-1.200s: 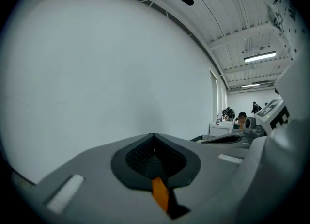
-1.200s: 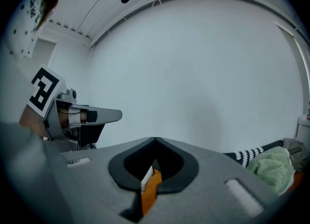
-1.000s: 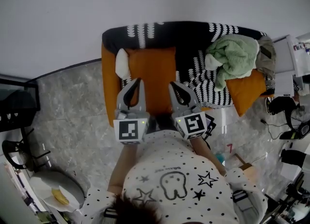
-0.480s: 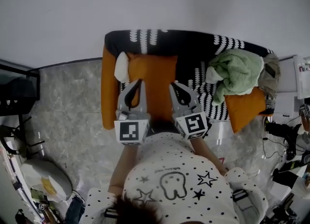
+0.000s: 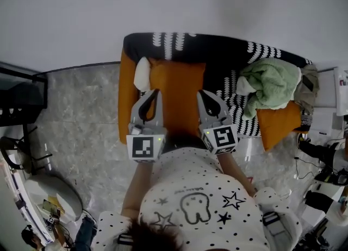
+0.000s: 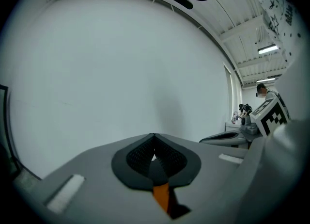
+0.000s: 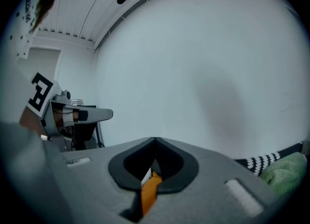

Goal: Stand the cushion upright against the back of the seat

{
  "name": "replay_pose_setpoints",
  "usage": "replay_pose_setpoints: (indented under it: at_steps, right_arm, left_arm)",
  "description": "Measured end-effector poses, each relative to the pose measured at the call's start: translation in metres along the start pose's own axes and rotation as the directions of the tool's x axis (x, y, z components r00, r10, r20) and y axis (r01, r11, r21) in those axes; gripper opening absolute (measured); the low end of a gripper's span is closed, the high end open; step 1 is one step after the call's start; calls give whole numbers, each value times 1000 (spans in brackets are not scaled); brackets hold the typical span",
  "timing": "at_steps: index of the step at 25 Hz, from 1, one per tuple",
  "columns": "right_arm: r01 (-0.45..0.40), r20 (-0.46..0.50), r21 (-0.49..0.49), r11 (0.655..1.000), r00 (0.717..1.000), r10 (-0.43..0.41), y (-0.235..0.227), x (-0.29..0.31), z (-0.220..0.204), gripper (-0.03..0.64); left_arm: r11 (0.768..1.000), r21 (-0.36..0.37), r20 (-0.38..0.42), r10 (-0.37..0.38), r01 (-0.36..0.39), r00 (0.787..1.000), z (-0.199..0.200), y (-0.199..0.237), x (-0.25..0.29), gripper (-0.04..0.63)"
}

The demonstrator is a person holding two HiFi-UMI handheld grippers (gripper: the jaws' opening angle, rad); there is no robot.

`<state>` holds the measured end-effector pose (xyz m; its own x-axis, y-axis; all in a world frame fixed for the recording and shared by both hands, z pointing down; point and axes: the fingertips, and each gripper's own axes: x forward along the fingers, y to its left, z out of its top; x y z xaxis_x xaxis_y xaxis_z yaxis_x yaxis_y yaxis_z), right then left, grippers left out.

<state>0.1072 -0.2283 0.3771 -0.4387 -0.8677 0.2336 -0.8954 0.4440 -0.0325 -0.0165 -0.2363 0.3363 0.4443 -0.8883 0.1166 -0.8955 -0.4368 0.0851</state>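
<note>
Head view, right gripper [image 5: 203, 93] pinching cushion [image 5: 179, 87] (orange)

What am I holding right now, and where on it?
The cushion in front of you. The left gripper is shut on its left side edge, the right gripper on its right side edge. Orange fabric shows between both pairs of jaws.

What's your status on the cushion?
Left gripper, right gripper shut on orange cushion. Cushion over seat, tilt unclear. White cloth at its far-left corner; green blanket clear.
</note>
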Motion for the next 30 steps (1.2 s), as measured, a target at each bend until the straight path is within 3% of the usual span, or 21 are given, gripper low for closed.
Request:
replay_pose_setpoints:
  at_steps: [6, 15, 19, 22, 30]
  right_arm:
    - [27, 16, -8, 1000, 1000, -27, 17, 2, 3, -2]
    - [115, 18, 15, 993, 993, -116, -8, -14, -5, -2]
    - [127, 0, 38, 991, 992, -127, -10, -20, -16, -2]
    - [127, -18, 51, 991, 992, -126, -9, -19, -25, -2]
    - [131, -40, 59, 990, 991, -129, -19, -13, -40, -2]
  left_arm:
    - [999, 10, 34, -38, 37, 999, 2, 16, -1, -5]
    - [995, 27, 2, -96, 96, 995, -14, 3, 22, -5]
    - [996, 25, -17, -82, 82, 997, -33, 6, 38, -3]
    - [997, 14, -47, -78, 79, 996, -53, 13, 56, 76]
    - [999, -35, -112, -31, 28, 993, -124, 48, 117, 88]
